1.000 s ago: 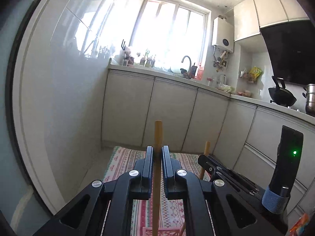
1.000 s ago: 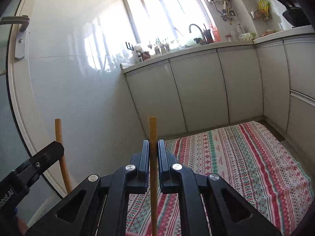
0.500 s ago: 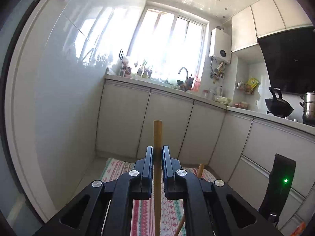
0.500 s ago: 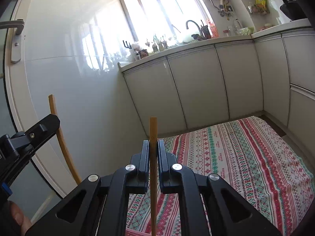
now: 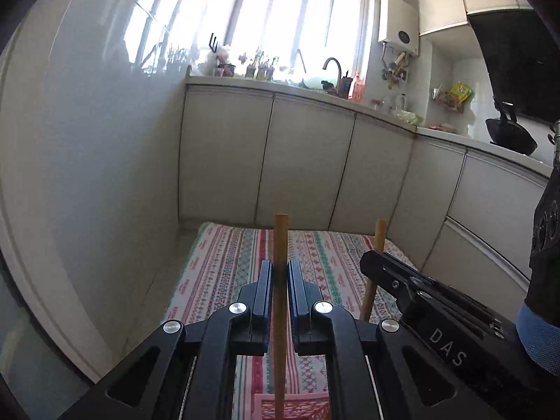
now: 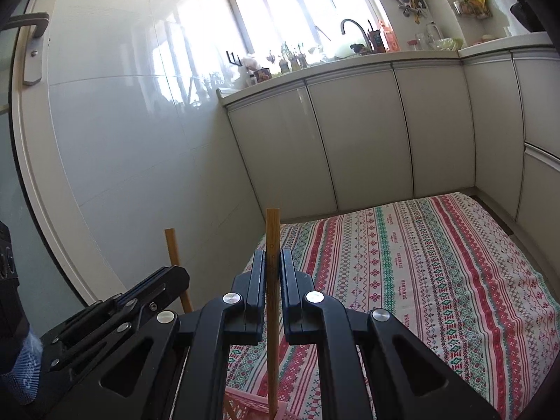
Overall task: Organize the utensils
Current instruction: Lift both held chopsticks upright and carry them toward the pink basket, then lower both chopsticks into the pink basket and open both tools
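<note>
My left gripper (image 5: 280, 268) is shut on a wooden chopstick (image 5: 280, 238) that stands upright between its jaws. My right gripper (image 6: 272, 257) is shut on a second wooden chopstick (image 6: 272, 231), also upright. Each gripper shows in the other's view: the right one (image 5: 376, 262) with its stick (image 5: 378, 234) just right of the left, the left one (image 6: 175, 274) with its stick (image 6: 172, 246) low on the left. The lower ends of both sticks reach down to a pink slotted basket (image 5: 266, 406), also at the bottom of the right wrist view (image 6: 245, 402).
A striped patterned cloth (image 6: 420, 262) covers the surface below. Beige kitchen cabinets (image 5: 297, 154) run along the back and right, with a sink and bottles on the counter. A glossy white wall (image 6: 122, 140) stands close on the left.
Both cameras have tilted down, so more of the cloth shows. The two grippers have come closer side by side. Each still holds its chopstick.
</note>
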A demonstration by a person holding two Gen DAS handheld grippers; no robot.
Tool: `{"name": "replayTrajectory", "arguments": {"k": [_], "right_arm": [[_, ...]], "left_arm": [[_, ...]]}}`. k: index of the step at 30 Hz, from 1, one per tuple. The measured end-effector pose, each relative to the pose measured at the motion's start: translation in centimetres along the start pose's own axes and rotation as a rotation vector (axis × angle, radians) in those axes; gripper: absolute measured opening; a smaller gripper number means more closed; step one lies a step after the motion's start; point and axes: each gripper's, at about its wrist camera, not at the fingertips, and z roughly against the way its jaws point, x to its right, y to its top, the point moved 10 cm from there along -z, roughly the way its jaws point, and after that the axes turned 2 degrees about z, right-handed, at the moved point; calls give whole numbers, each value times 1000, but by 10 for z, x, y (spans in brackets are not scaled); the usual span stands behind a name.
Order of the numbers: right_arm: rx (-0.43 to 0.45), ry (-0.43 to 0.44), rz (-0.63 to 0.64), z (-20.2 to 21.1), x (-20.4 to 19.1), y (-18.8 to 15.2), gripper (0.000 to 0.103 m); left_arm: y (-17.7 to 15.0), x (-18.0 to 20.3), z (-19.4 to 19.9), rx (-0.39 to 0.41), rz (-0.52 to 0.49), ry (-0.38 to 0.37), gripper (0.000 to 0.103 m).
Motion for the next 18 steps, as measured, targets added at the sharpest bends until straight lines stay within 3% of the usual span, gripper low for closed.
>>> {"name": "replayTrajectory", "arguments": {"k": [2,4,6,8,15,18], "right_arm": [[-10,5,-10,3,1,0,9],[-30,9,-25,7,4,2,13],[-48,17,-43,15,7,5,24],[-59,16,-54,29,12,8,34],[-192,-63,-83,85,42,3,38],[-244,-99,-128,112,63,-7,48]], "left_arm": [[-2,-4,-3,-38,27,6,13],[-6,-5,-3,-84,44,2,34],[-9,-5,2,-105,44,22,44],[-13,0,7,-143,30,20,48],[-28,20,47,-261,-2,24,70],[-42,29,65,-329,-18,22,81]]}}
